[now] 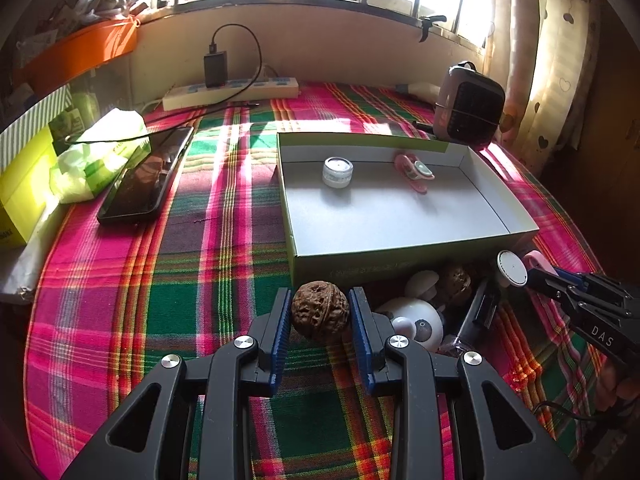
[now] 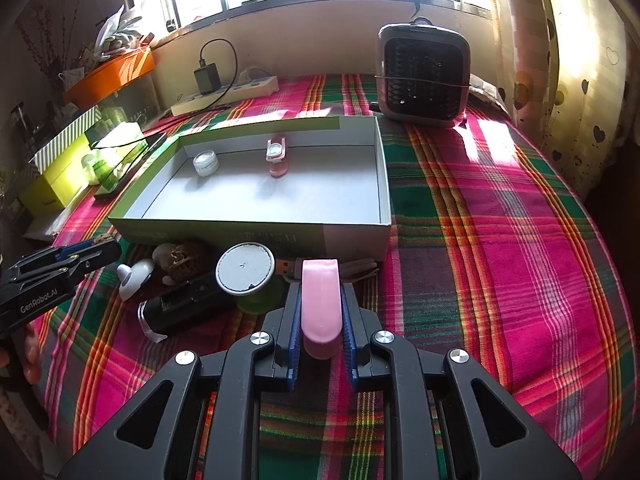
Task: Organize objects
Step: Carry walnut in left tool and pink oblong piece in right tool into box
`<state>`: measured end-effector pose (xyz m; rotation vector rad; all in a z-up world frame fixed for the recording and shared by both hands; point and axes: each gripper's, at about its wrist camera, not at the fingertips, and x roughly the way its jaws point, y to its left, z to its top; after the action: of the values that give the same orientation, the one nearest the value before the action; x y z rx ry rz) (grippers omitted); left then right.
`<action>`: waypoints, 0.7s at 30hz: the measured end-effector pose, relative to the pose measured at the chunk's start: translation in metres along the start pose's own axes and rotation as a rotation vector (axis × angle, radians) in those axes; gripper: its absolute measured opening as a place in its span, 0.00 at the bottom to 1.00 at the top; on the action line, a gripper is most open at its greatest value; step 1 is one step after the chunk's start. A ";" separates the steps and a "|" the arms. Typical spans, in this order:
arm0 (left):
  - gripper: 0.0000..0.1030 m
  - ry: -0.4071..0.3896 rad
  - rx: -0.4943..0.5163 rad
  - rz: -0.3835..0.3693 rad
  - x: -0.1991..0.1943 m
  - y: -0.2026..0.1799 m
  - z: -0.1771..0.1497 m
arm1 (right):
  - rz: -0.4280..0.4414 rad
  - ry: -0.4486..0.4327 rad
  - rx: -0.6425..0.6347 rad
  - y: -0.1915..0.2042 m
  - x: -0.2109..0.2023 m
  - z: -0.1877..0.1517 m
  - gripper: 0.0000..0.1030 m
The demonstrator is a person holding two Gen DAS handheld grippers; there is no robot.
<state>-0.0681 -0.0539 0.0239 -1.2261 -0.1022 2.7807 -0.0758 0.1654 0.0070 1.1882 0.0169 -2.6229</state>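
Your left gripper [image 1: 320, 312] clamps the walnut [image 1: 320, 311] at the box's [image 1: 400, 258] six o'clock edge; your right gripper [image 2: 321, 312] squeezes the pink clip [image 2: 321, 304], four o'clock of the spool [image 2: 245, 267]
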 end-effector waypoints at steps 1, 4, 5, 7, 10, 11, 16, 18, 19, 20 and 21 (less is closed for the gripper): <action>0.26 -0.003 0.001 -0.004 -0.001 0.000 0.001 | 0.004 -0.002 0.002 0.000 -0.001 0.001 0.18; 0.26 -0.011 0.005 -0.008 -0.004 -0.003 0.005 | 0.005 -0.010 0.002 -0.001 -0.004 0.003 0.18; 0.26 -0.011 0.003 -0.013 -0.004 -0.002 0.007 | 0.007 -0.011 0.004 -0.001 -0.004 0.004 0.18; 0.26 -0.015 0.005 -0.021 -0.005 -0.003 0.011 | 0.011 -0.013 0.006 -0.002 -0.005 0.007 0.18; 0.26 -0.019 0.009 -0.024 -0.004 -0.004 0.018 | 0.013 -0.021 0.002 -0.002 -0.007 0.011 0.18; 0.26 -0.019 0.007 -0.028 -0.004 -0.004 0.020 | 0.016 -0.022 0.002 -0.002 -0.007 0.013 0.18; 0.26 -0.021 0.017 -0.039 0.001 -0.008 0.029 | 0.014 -0.035 -0.005 -0.002 -0.007 0.023 0.18; 0.26 -0.022 0.020 -0.046 0.002 -0.010 0.032 | 0.016 -0.038 -0.009 -0.002 -0.006 0.027 0.18; 0.26 -0.025 0.025 -0.048 0.003 -0.012 0.034 | 0.014 -0.040 -0.013 -0.002 -0.006 0.029 0.18; 0.26 -0.026 0.028 -0.048 0.004 -0.013 0.036 | 0.012 -0.041 -0.017 -0.001 -0.005 0.031 0.18; 0.26 -0.027 0.030 -0.051 0.005 -0.014 0.038 | 0.014 -0.041 -0.019 -0.001 -0.004 0.033 0.18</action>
<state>-0.0989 -0.0400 0.0471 -1.1633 -0.0920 2.7456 -0.0982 0.1634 0.0322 1.1241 0.0253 -2.6286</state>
